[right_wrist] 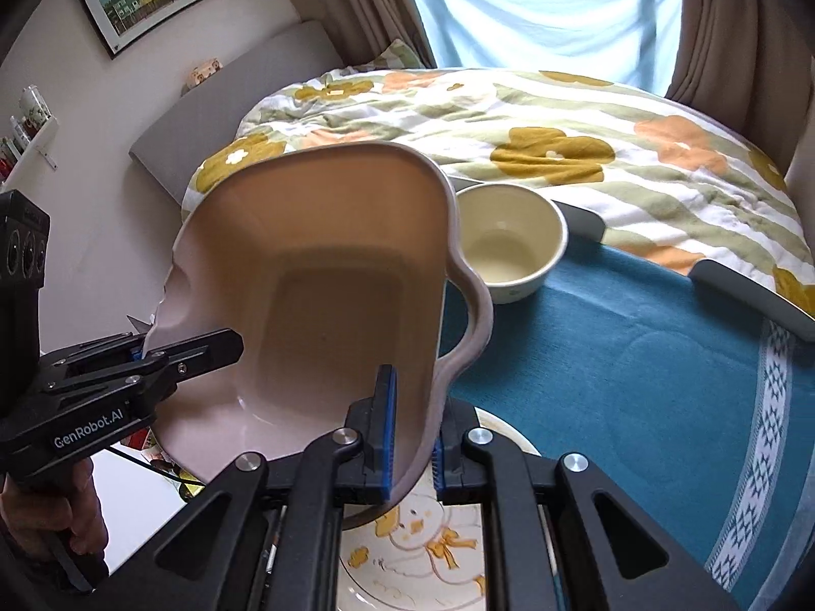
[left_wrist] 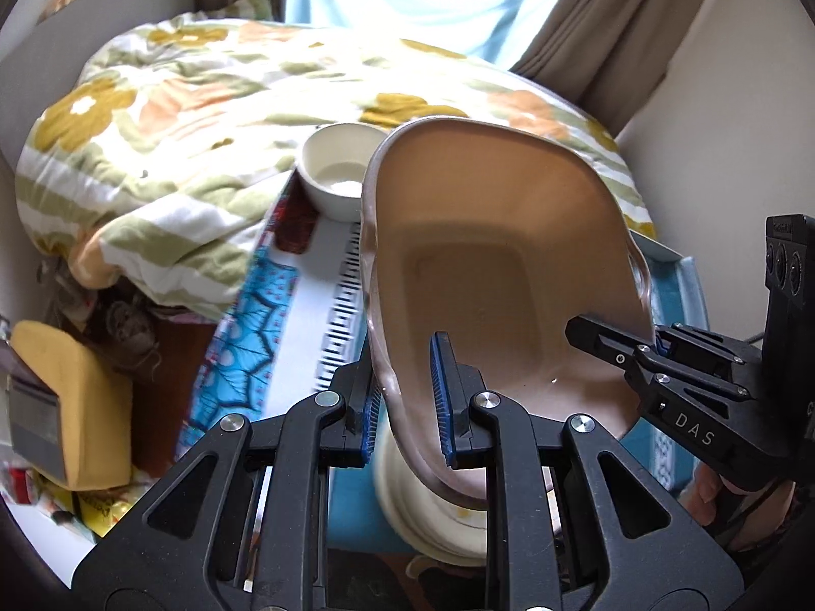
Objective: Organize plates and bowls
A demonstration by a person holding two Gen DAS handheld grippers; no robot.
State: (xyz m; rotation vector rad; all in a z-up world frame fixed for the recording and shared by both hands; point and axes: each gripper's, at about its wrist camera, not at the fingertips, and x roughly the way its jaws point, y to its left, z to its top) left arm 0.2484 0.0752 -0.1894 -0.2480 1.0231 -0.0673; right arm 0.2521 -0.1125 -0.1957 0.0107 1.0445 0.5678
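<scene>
**Pink dish held in the air by both grippers, above the plate stack**

The pink dish point(left_wrist: 504, 275) fills the centre of both views, tilted steeply with its hollow facing the cameras; the left gripper point(left_wrist: 407, 397) pinches one rim between its blue ribbed pads, and the right gripper point(right_wrist: 412, 433) pinches the opposite rim, jaws pressed onto the wall on either side. Judging from this, the sorting is midway: a stack of cream plates point(left_wrist: 433, 524) already sits at the lower centre, directly beneath the dish, its top plate point(right_wrist: 423, 555) printed with a yellow duck; the cream bowl point(right_wrist: 509, 244) stands apart on the teal cloth point(right_wrist: 636, 366), upper centre of the frame, not yet gathered; the dish itself has still to be set down.

The dish looks glazed and smooth, a rounded rectangle with a wavy lip, an eared handle and a flat rectangular well; the bowl is plain, round, matte cream; the cloth is woven with a white patterned border; behind, a floral quilt point(right_wrist: 560, 127) lies soft and rumpled.
</scene>
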